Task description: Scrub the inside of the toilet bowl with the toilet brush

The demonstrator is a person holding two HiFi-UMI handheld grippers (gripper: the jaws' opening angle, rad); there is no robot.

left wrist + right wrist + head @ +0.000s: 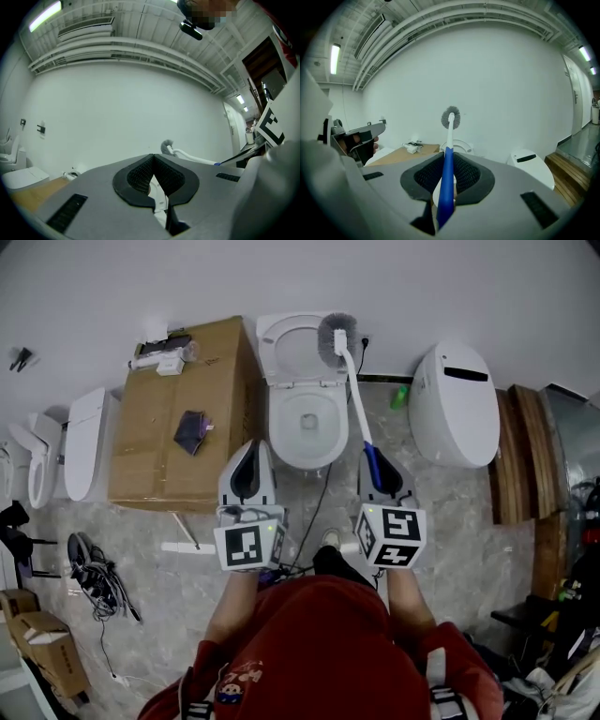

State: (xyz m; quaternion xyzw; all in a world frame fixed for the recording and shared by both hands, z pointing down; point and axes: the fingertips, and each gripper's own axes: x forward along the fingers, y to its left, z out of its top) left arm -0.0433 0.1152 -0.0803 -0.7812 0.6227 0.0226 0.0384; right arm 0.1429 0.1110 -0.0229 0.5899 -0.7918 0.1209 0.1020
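While jaws of left gripper (pixel 251 452) meet, right gripper (pixel 379 463) clamps the toilet brush (pixel 352 390) handle.

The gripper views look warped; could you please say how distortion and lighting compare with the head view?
Left gripper view: strong fisheye, black corners, bowed ceiling pipes, a strip light glaring top left. Right gripper view: same bowing, yet the toilet brush is sharp. Head view: even light, milder curvature.

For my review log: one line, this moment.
right hand-held gripper: shut on toilet brush | brush head: raised, outside toilet bowl | left hand-held gripper: shut, empty
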